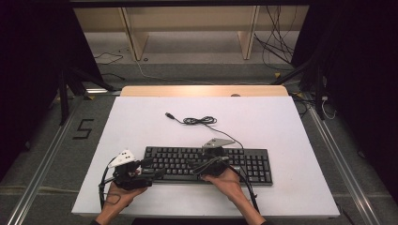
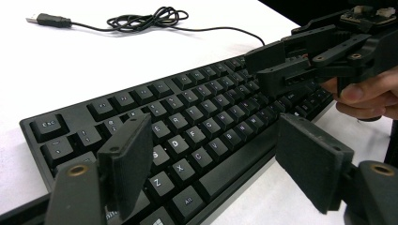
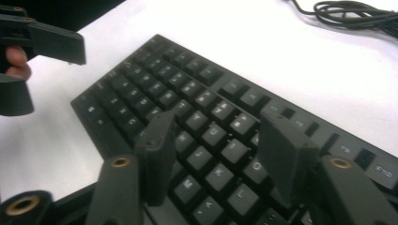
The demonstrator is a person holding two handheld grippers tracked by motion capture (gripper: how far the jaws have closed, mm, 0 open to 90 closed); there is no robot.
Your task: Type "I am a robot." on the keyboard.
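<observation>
1. A white table stands on a grey floor. A pale wooden shelf sits beyond its far edge, with dark curtains at either side.
2. The left gripper hovers at the near-left corner of the keyboard, in the person's left hand. Its jaws are spread wide with nothing between them.
3. In the left gripper view the same jaws straddle the keyboard's front edge: the left jaw hangs over the letter keys near Z and S, the right jaw over bare table just off the near edge. Neither pad presses on anything.
4. Ahead of this gripper the keyboard runs away to the right. Its cable lies coiled on the table well beyond, ending in a USB plug.
5. The right gripper hangs over the middle of the keyboard, held by the right hand. It points toward the left gripper.
6. In the right gripper view its jaws stand well apart above the letter keys and grip nothing. Whether the tips touch the keys I cannot tell.
7. Beyond these jaws the keyboard's left end stretches out, with the left gripper past it at the upper left.
8. The cable lies behind the right gripper, apart from both.
</observation>
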